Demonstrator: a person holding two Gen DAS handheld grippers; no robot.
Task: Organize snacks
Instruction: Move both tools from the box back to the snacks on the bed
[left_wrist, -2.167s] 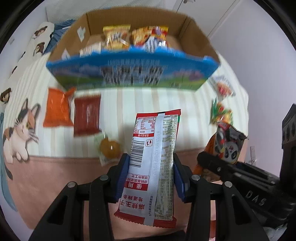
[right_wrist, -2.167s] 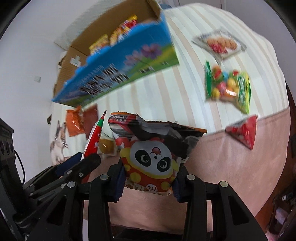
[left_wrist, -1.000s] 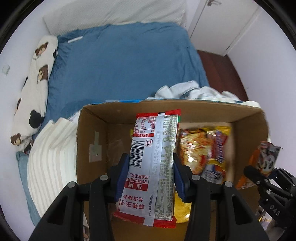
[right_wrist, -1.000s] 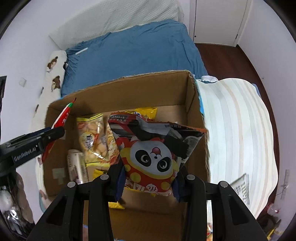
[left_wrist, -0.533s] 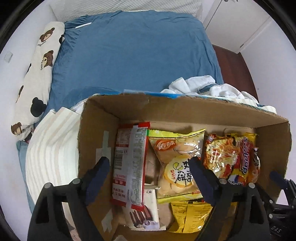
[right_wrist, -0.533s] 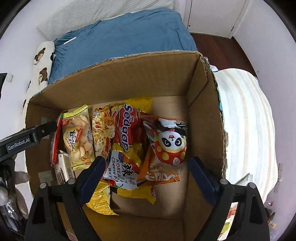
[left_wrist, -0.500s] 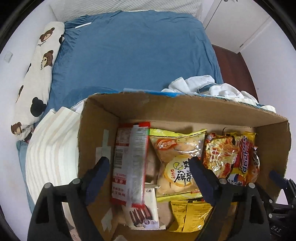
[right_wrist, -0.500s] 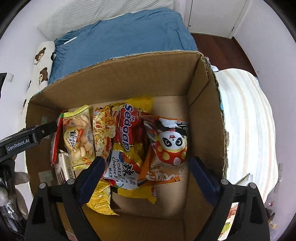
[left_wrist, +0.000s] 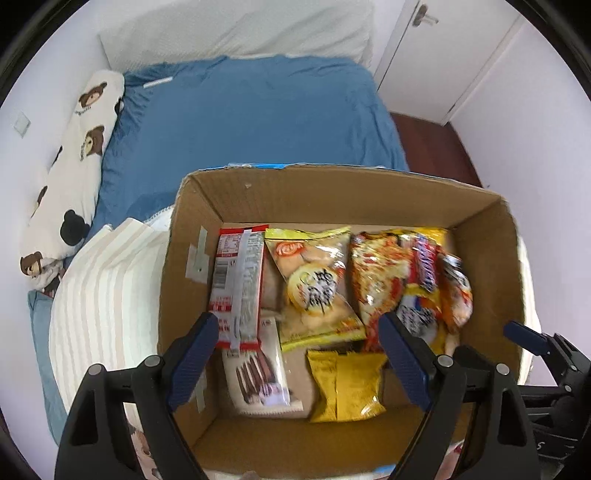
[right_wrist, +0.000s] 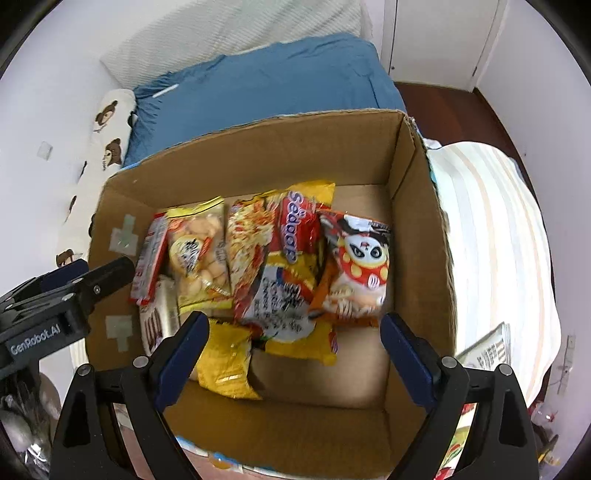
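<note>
Only right wrist view shows panda snack bag (right_wrist: 364, 258) clearly.

Each black plastic two-finger gripper (left_wrist: 297, 354) (right_wrist: 291, 349) carries ribbed dark-blue pads (left_wrist: 192, 356) and silver pivot screws (right_wrist: 448, 361); white "GenRobot.AI" lettering (right_wrist: 35, 341) marks the left one's side.

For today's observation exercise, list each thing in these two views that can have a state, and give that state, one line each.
Left hand-held gripper: open, holding nothing.
Right hand-held gripper: open, holding nothing.
Cardboard box: open-topped, partly filled with snacks.
Red-and-white packet: lying in the box, by its left wall.
Panda bag: lying in the box, sealed.
Door: shut.
</note>
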